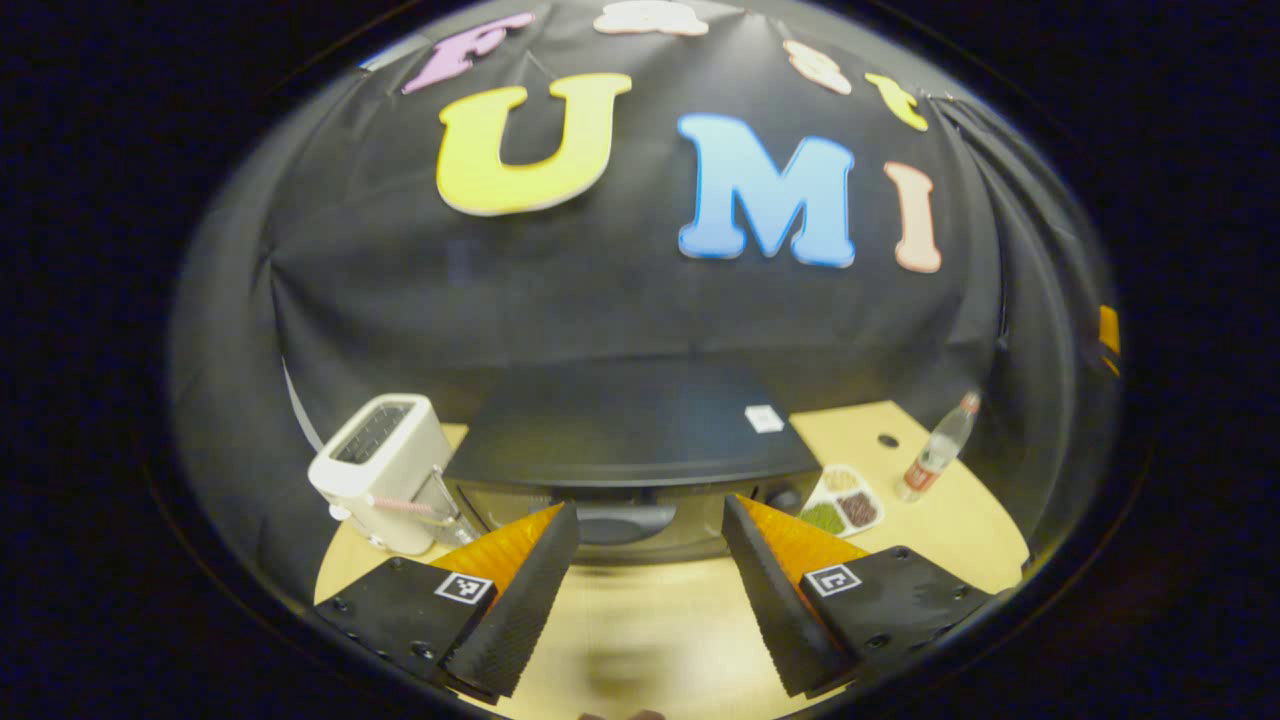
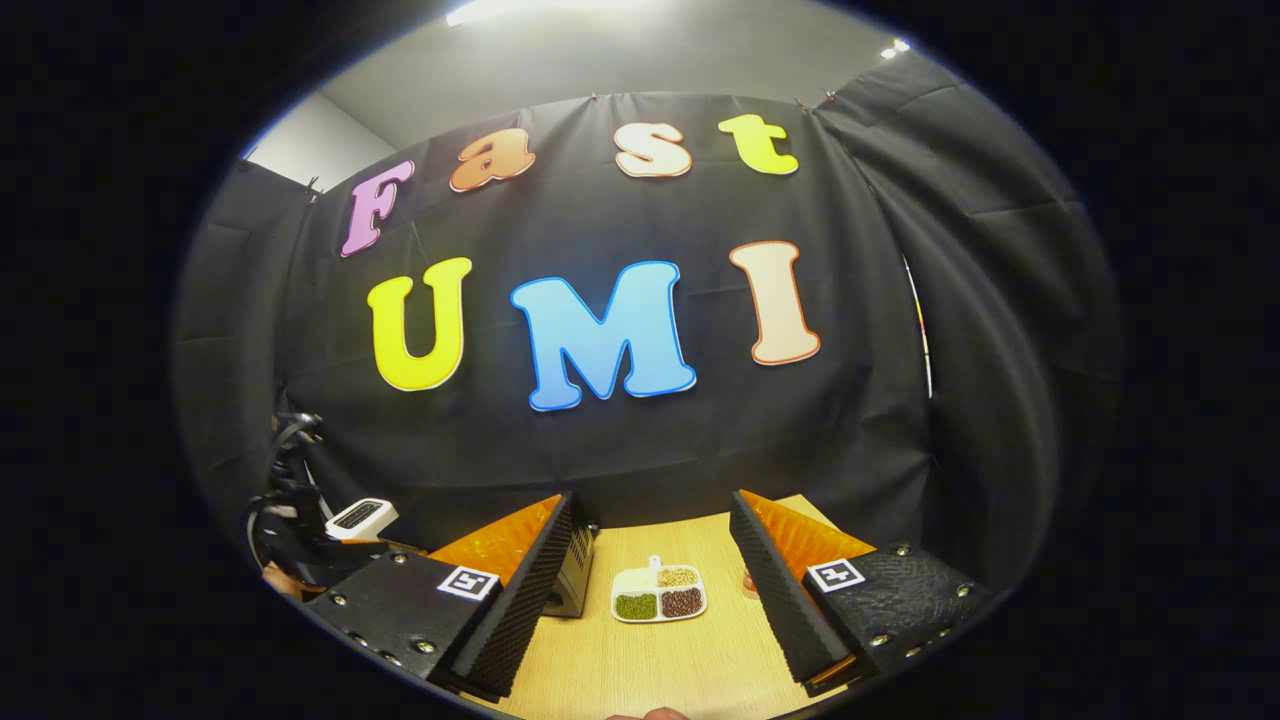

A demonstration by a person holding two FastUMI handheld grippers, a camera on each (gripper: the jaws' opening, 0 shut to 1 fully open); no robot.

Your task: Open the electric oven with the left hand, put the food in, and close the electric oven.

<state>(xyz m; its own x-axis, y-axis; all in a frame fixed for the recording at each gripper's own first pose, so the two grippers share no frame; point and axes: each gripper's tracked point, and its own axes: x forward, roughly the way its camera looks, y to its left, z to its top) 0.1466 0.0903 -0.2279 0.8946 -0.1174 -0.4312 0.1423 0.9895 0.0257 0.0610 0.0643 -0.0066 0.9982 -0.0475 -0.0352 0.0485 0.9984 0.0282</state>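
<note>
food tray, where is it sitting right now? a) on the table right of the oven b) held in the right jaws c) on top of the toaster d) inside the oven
a: the food tray rests on the table just right of the closed oven, no jaws touching it.

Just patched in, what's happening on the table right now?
Nothing is held yet. The left gripper is open and lined up with the door handle of the black oven, whose door looks closed. The right gripper is open too, facing the divided food tray on the table. A white toaster and a bottle flank the oven.
</note>
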